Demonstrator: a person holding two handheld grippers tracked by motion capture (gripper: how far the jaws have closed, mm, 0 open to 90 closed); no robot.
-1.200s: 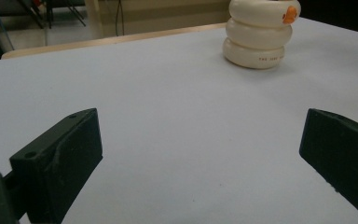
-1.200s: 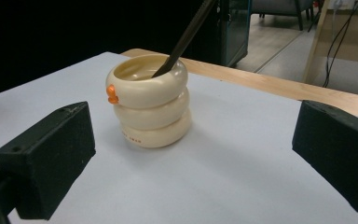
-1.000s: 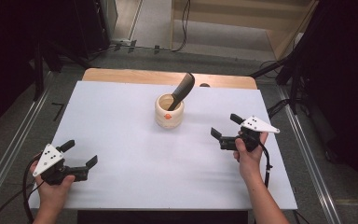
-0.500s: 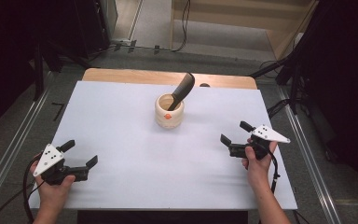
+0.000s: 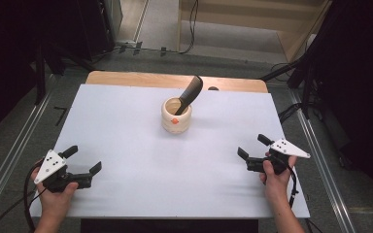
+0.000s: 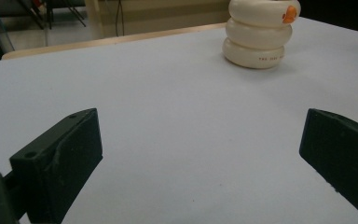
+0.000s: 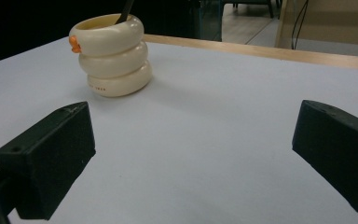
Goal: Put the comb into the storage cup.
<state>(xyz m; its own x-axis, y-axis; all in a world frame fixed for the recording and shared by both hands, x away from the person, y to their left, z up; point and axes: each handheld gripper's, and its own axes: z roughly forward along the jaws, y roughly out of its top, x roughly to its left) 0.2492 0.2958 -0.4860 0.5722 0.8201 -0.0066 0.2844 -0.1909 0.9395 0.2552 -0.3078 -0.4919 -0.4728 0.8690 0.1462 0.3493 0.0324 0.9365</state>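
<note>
I am counting one cream holder [image 5: 177, 116] standing on the table, and it is built of three stacked rings, which I am seeing clearly in my right gripper view [image 7: 112, 56]. One small orange mark [image 6: 289, 13] is sitting on its top ring. One dark utensil [image 5: 188, 93] is leaning out of it. I am holding two grippers, my left gripper [image 5: 83, 167] and my right gripper [image 5: 250, 147], each showing two black jaws standing apart and one grey plate on top. One white table [image 5: 126, 145] is lying under all of it, with one wooden edge [image 5: 126, 78] running along its far side.
</note>
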